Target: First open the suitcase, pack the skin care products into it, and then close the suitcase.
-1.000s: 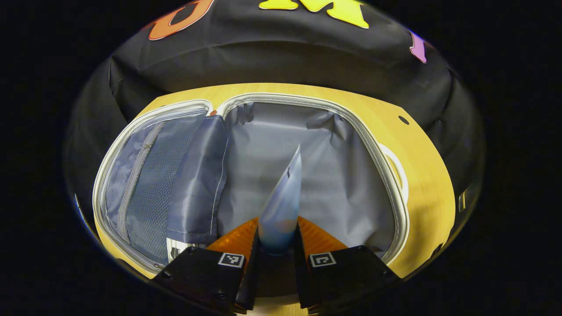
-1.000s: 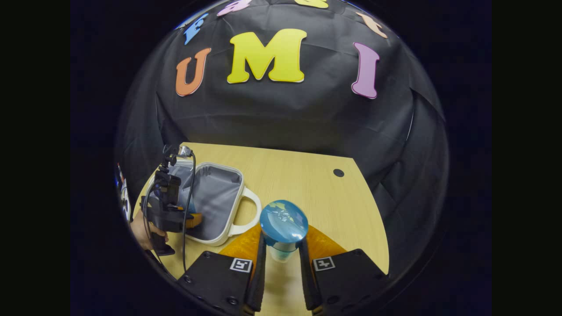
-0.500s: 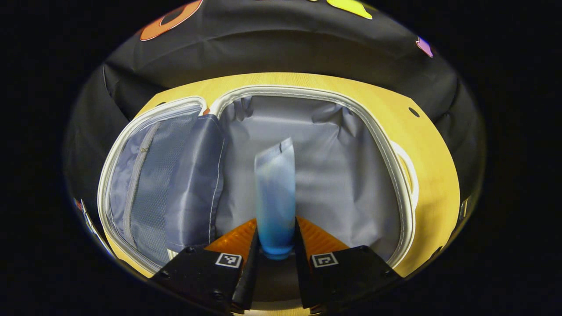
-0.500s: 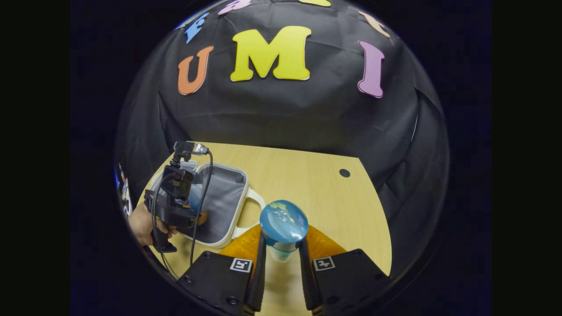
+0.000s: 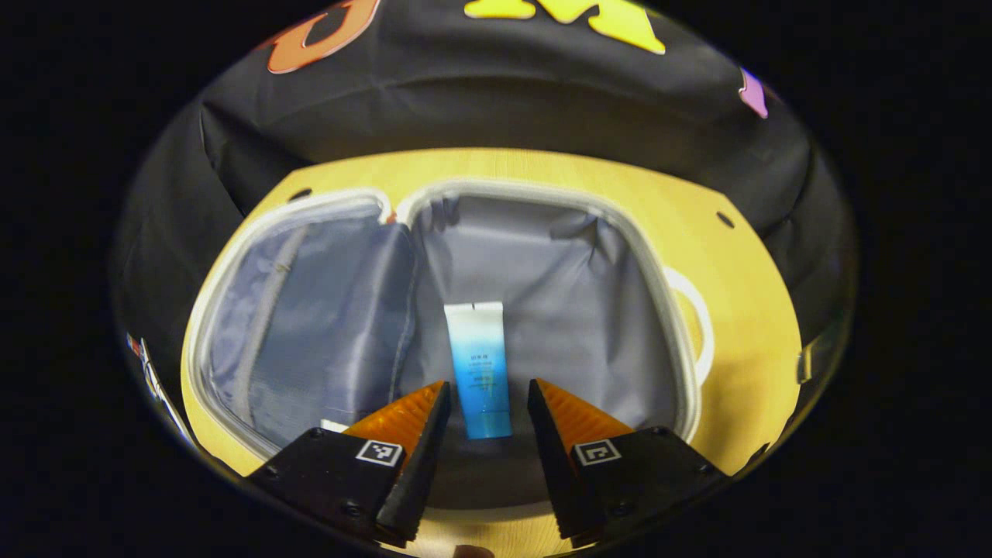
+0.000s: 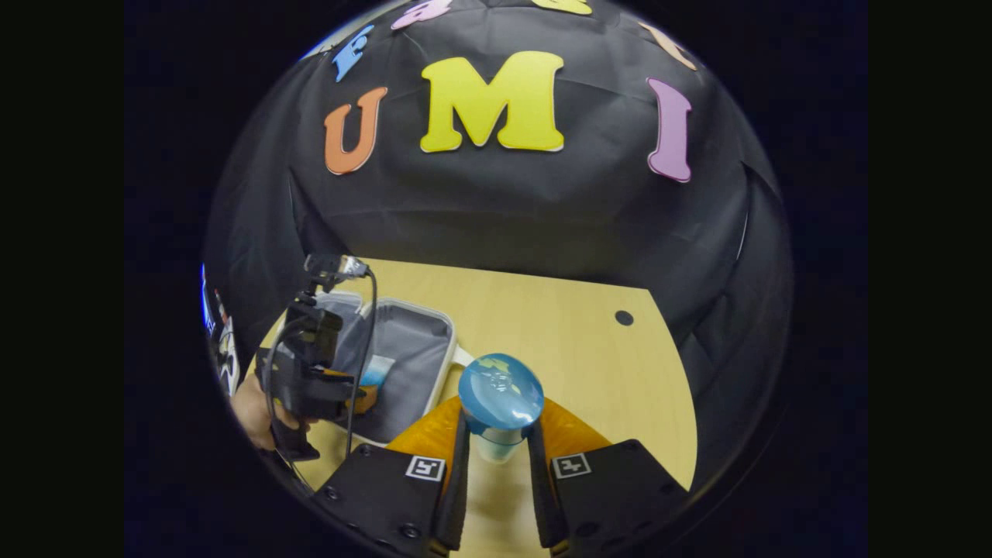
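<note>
The suitcase [image 5: 686, 333] lies open on the wooden table, grey lining up, its lid half to the left. A blue-and-white tube [image 5: 480, 370] lies flat on the lining of the right half. My left gripper [image 5: 482, 399] hangs just above it, open, its fingers apart on either side of the tube's lower end. In the right gripper view, my right gripper [image 6: 497, 438] is shut on a jar with a round blue lid [image 6: 500, 394], held over the table to the right of the suitcase [image 6: 407, 353]. The left gripper [image 6: 314, 372] and the hand holding it show over the suitcase.
The lid half has a mesh zip pocket [image 5: 310, 310]. A white handle [image 5: 697, 322] sticks out on the suitcase's right side. The wooden table [image 6: 558, 333] has a small round hole [image 6: 624, 318] near its far right, and the black cloth wall stands behind.
My left gripper has opened and let go of the tube, which now lies flat in the suitcase. The right gripper has kept the jar and barely moved.
</note>
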Available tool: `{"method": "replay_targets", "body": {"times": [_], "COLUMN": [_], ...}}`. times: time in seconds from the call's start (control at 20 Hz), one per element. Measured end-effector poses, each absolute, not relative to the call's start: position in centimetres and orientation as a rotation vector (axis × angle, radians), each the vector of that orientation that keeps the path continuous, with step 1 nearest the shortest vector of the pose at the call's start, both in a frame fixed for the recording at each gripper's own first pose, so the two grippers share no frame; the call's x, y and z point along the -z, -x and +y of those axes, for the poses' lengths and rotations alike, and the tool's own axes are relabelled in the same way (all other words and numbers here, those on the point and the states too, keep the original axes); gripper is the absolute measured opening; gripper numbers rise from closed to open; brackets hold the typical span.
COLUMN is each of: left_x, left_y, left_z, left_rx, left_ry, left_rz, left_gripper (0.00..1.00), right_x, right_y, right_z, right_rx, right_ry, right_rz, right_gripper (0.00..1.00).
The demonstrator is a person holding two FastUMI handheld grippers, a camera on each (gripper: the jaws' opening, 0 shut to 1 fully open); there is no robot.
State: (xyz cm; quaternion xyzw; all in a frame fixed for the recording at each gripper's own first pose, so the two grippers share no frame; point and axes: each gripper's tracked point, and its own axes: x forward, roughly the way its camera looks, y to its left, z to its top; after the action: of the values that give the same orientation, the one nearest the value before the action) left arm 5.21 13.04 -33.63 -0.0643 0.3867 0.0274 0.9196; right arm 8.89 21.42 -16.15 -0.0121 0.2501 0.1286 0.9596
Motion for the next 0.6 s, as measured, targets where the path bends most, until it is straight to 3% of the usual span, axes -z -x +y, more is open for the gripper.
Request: {"method": "replay_targets", "body": {"times": [0.1, 0.15, 0.6], "left_x": [30.5, 28.9, 13.4], "left_y": [-3.7, -3.0, 5.2], "left_z": [14.3, 15.3, 21.9], "left_rx": [-0.079, -0.094, -0.132], "left_ry": [0.121, 0.121, 0.037], "left_rz": [0.710, 0.662, 0.158], "left_gripper": [0.91, 0.94, 0.97], "right_x": [16.1, 16.3, 24.3], "right_y": [-9.9, -10.2, -11.6], "right_z": [23.6, 24.7, 36.1], "right_rx": [-0.287, -0.299, -0.415], "right_ry": [0.002, -0.005, 0.044], "right_rz": [0.511, 0.515, 0.664], "right_gripper": [0.34, 0.33, 0.33]}}
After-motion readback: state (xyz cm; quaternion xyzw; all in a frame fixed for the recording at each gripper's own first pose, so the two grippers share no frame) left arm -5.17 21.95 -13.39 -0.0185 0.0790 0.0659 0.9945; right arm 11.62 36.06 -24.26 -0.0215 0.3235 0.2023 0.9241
